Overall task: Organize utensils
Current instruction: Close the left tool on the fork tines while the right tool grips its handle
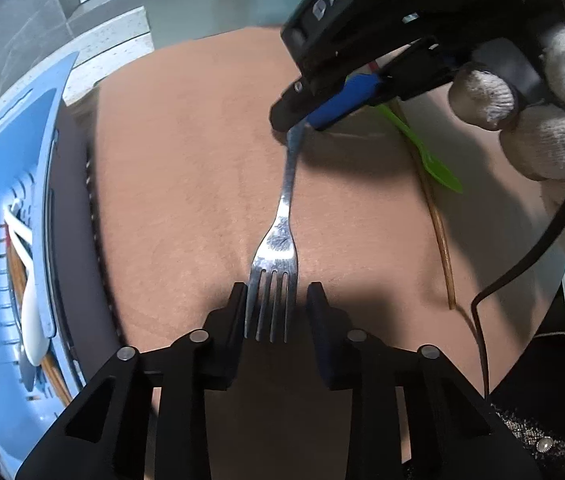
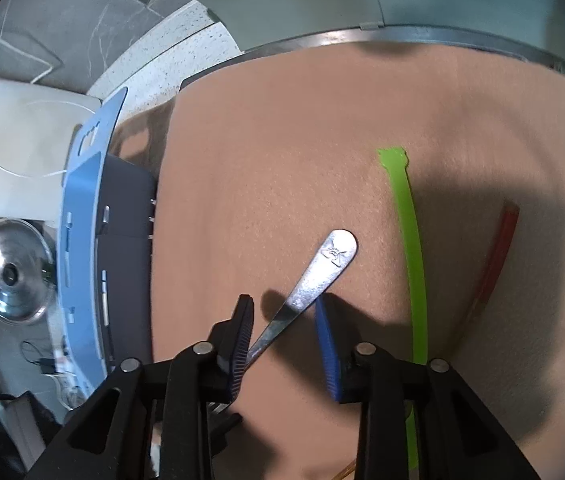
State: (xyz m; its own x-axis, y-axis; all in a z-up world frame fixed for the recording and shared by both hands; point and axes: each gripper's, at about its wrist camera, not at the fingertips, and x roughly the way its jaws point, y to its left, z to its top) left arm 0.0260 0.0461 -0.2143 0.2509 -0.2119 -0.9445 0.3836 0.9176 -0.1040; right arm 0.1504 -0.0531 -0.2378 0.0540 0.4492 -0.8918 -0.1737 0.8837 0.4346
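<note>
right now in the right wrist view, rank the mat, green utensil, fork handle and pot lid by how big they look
1. mat
2. green utensil
3 and 4. fork handle and pot lid: look alike, and the fork is nearer, so unranked.

Brown mat bears fork, green utensil.

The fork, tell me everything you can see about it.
The fork is shiny metal with four tines and a slim handle widening to a rounded, stamped end. It lies on the tan mat. The tines point toward the left gripper, whose open fingers flank them without clearly touching. The right gripper straddles the handle, jaws open; whether its fingers touch the handle cannot be told. The metal looks faintly smudged near the neck.
</note>
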